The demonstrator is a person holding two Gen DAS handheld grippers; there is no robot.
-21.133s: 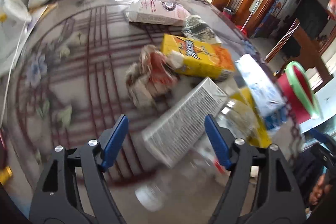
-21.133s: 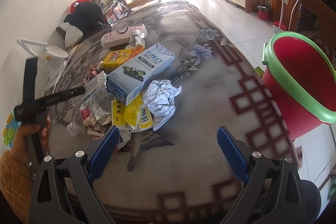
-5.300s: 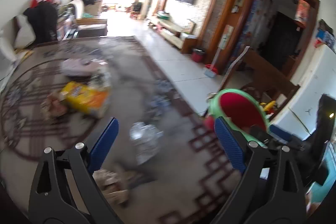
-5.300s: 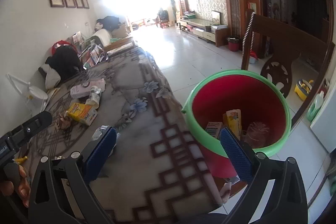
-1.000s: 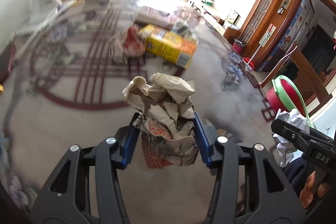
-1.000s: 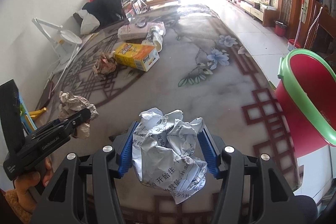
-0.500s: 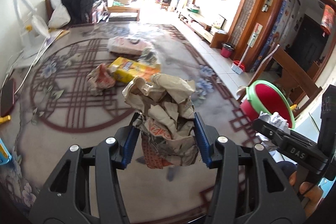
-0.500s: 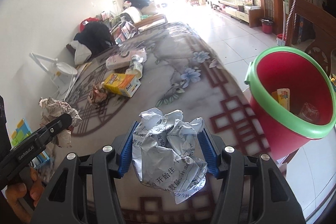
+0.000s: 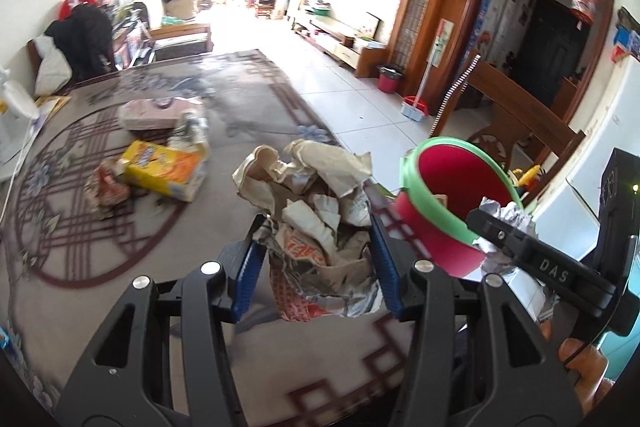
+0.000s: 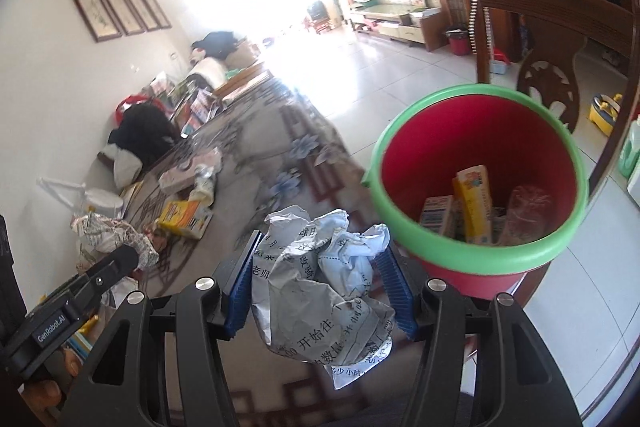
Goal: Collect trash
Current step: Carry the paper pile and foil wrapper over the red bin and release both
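From the left wrist, the left gripper (image 9: 316,263) clenches a brown crumpled wrapper (image 9: 316,211); one yellow box (image 9: 164,171) and a pink pack (image 9: 152,113) lie on the patterned tablecloth (image 9: 80,307).

From the right wrist, the right gripper (image 10: 320,279) clenches a printed paper wad (image 10: 324,287) just beside the red bucket (image 10: 440,155), which holds two cartons (image 10: 472,203).

Black grippers, blue ribbed fingers (image 9: 246,273), silver screws

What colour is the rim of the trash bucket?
Green, on a red bucket; the rim shows best in the right wrist view.
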